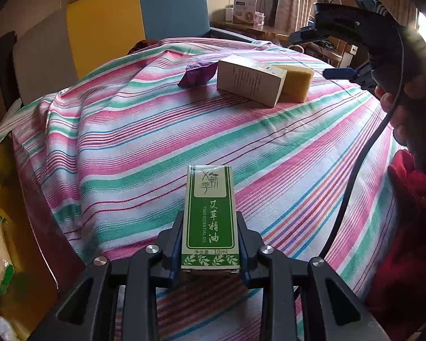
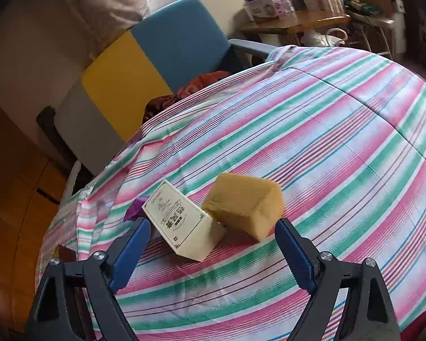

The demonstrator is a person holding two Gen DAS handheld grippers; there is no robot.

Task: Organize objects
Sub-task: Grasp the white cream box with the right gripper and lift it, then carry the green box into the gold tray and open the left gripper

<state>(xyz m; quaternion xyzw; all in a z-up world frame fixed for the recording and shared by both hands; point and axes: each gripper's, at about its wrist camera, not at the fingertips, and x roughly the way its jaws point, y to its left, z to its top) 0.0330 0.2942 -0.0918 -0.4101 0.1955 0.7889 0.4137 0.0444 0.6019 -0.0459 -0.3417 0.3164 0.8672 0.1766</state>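
A table draped in a striped cloth of pink, green and white filled both views. In the left wrist view, the left gripper was clamped on a small green box, its blue-padded fingers pressed against the box's two long sides. The box stood lengthwise between them, printed face up, pointing away over the near part of the cloth. At the far side of the table sat three things in a tight group: a cream box in the middle, a yellow sponge just to its right and seemingly touching it, and a purple packet just to its left. The right gripper hung in the air at the far right, above the table edge, held by a hand; from this angle its spread could not be judged. The right wrist view settled that: the right gripper was spread wide with nothing between its fingers, looking down on the cream box and the sponge, which lay near its tips. The purple packet peeked out behind the cream box on the left, mostly hidden. Beyond the table stood a chair with blue and yellow panels.
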